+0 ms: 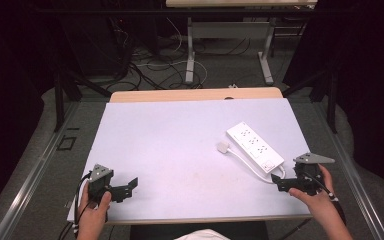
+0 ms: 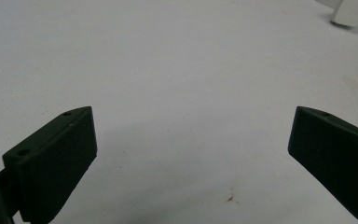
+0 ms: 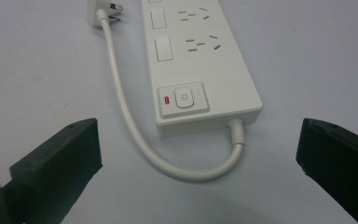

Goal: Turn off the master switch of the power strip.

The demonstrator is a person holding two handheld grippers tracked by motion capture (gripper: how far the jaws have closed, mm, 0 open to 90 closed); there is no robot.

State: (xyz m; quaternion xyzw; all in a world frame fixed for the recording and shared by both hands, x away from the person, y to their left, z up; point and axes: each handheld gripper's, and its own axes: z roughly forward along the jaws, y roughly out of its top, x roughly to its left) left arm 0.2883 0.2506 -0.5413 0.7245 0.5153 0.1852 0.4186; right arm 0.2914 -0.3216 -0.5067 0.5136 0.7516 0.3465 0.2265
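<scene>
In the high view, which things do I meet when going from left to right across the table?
left gripper → plug → power strip → right gripper

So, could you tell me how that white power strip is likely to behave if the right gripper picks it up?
The power strip looks like a rigid plastic bar, so it should probably lift stiffly. Its smooth casing may slip between the jaws. The cable curves loosely, so the plug would likely dangle.

Left gripper [image 2: 191, 154] fingers [image 2: 51, 163] spread over table [image 2: 168, 70], plug [image 2: 352, 11] beyond.
</scene>
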